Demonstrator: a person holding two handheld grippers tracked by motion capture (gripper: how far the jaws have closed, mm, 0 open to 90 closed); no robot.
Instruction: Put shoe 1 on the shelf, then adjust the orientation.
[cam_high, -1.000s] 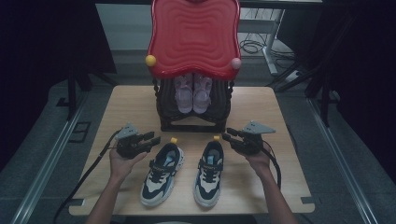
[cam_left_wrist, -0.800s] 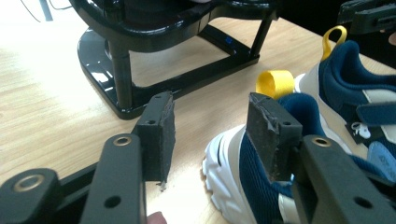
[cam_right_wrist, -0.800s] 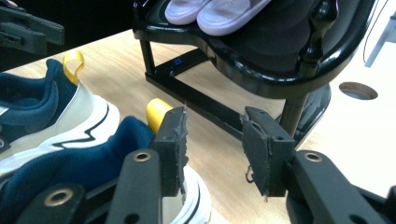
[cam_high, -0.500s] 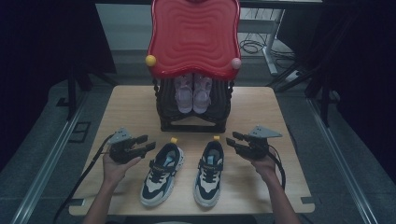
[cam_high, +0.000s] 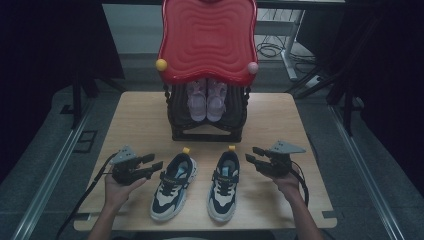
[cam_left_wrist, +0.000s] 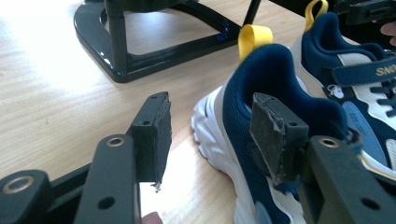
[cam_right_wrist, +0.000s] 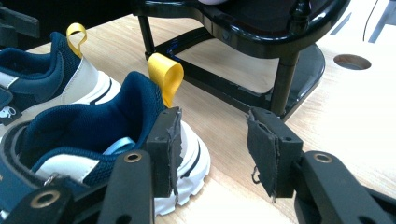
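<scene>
— Navy mesh and white rubber: the left shoe (cam_high: 173, 186) and the right shoe (cam_high: 224, 184) lie side by side at the near middle of the pale wooden worktop (cam_high: 140, 120), long axes running front to back, yellow heel loops toward the black rack (cam_high: 206, 131) behind them.

— And the claws?

— The left claw (cam_high: 153, 164) sits just outside the left shoe, the right claw (cam_high: 252, 157) just outside the right one, each pointing inward at its own shoe's heel. Both have just been opening and stand spread, pads bare, nothing pinched between them.

— Beyond that?

— A glossy red ribbed lid (cam_high: 207, 37) tops the rack, which holds a pair of pink shoes (cam_high: 206, 99).
</scene>
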